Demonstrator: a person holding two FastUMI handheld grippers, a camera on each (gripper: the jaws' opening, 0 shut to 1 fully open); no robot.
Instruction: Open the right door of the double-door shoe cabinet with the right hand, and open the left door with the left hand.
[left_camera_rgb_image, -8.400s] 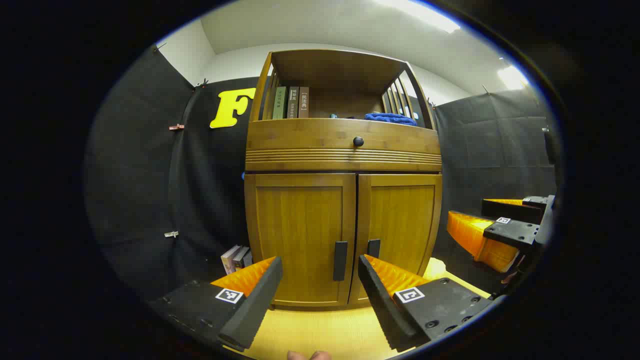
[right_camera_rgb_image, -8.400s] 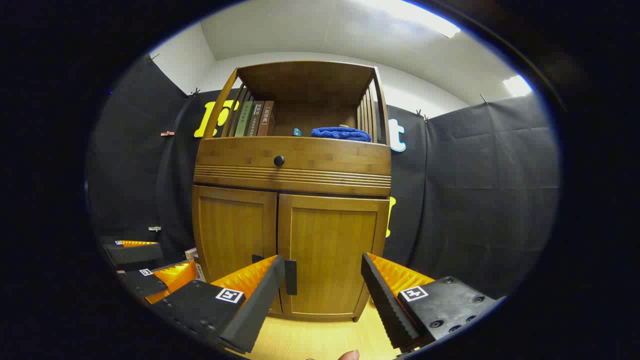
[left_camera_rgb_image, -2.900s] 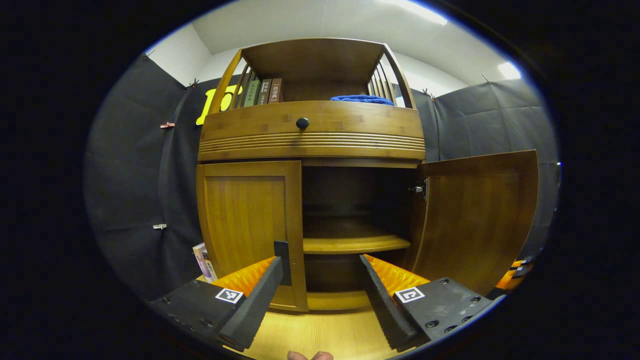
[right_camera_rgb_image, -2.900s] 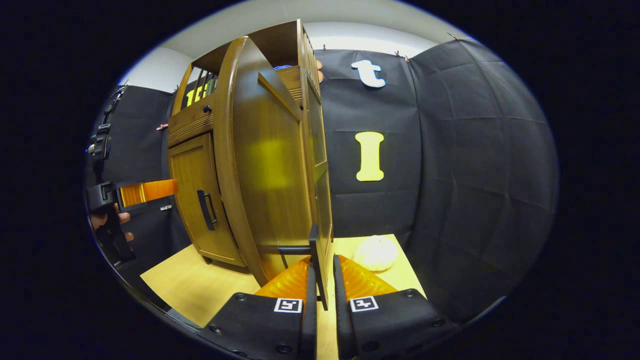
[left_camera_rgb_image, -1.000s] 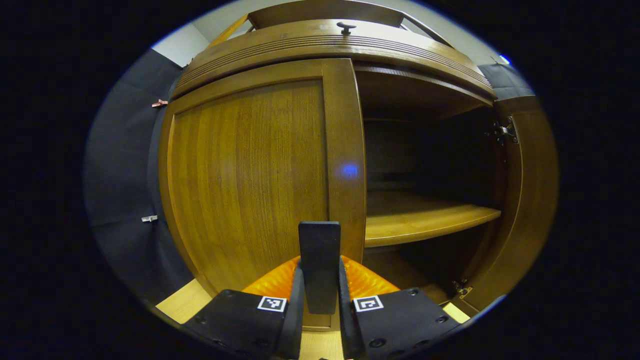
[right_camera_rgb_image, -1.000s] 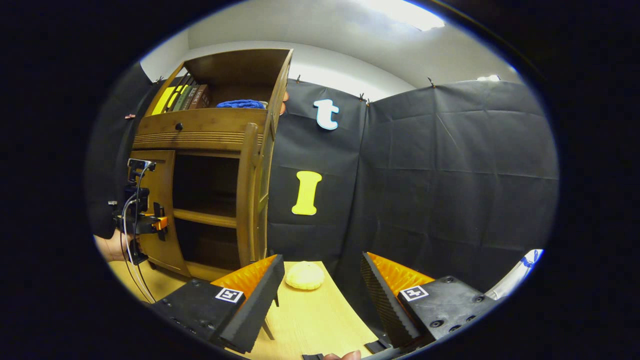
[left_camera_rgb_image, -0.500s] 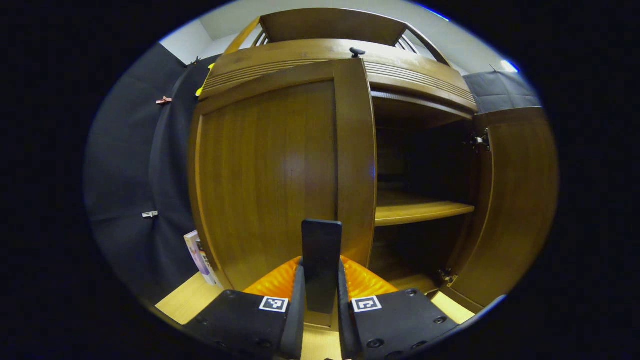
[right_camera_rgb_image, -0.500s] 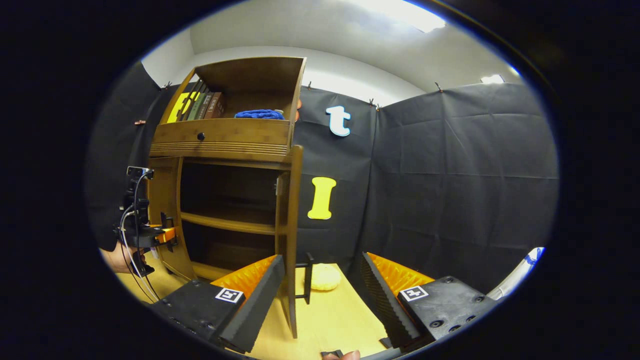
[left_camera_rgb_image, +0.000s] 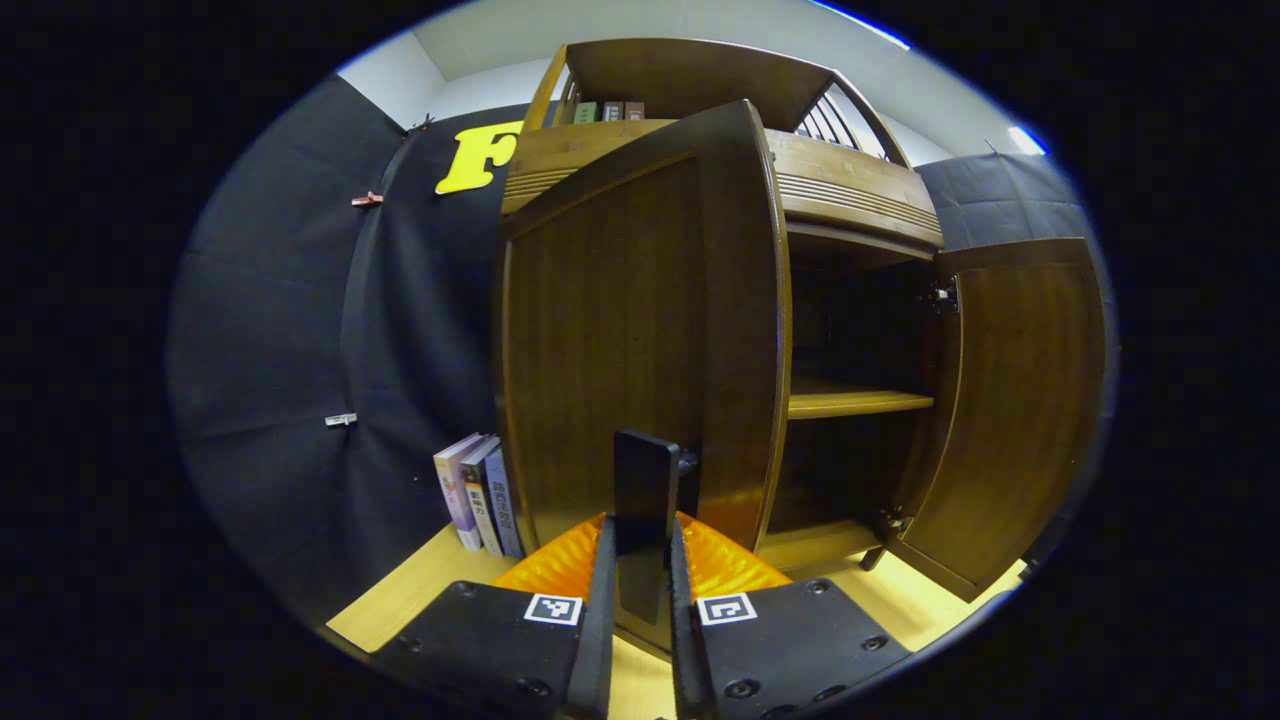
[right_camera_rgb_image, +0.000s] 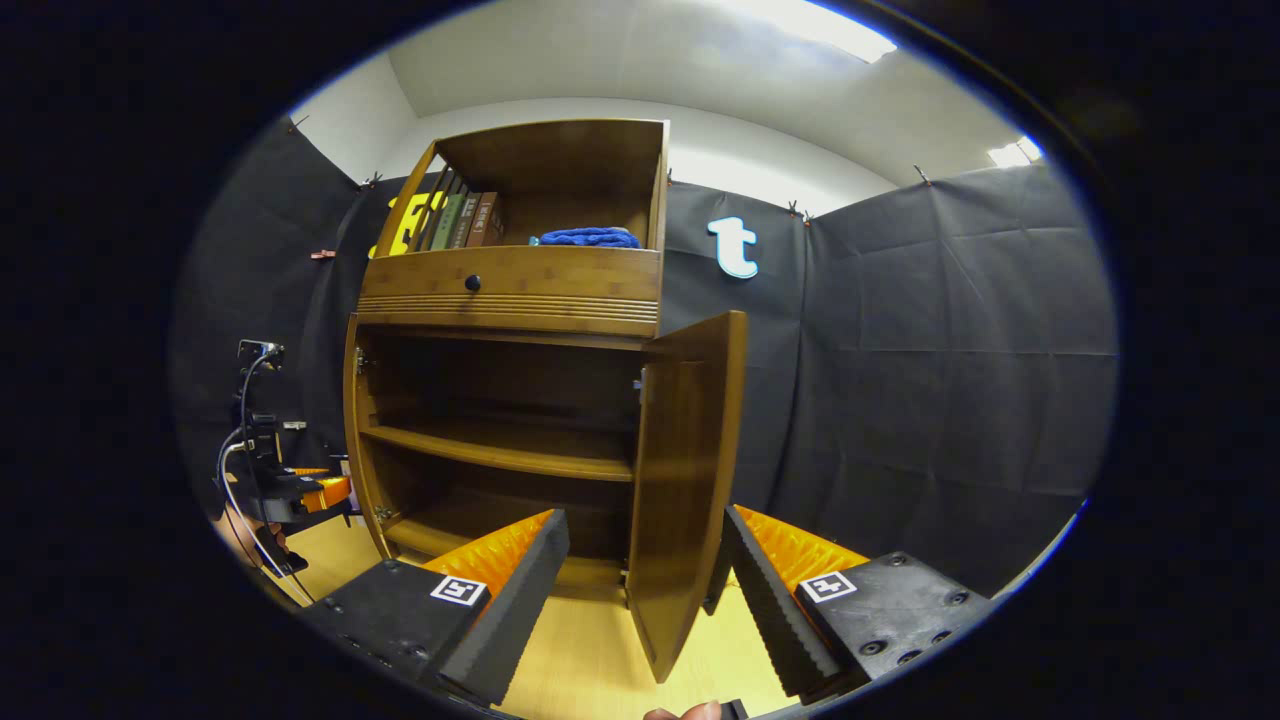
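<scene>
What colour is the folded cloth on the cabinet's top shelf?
Blue. The cloth shows best in the right gripper view.

Left gripper (left_camera_rgb_image: 640, 610): fingers nearly together, both pressed on the flat dark door handle (left_camera_rgb_image: 645, 520). Right gripper (right_camera_rgb_image: 645, 590): fingers spread wide, gripping nothing. A fingertip (right_camera_rgb_image: 685, 712) shows at the bottom edge of the right gripper view.

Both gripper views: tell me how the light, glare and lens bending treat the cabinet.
Left gripper view: the left door bows outward from fisheye bending and lies in shade, with a warm glow low on it above the left gripper; the interior beside the shelf is dark. Right gripper view: a ceiling light is blown out, and the right door carries a soft sheen.
</scene>
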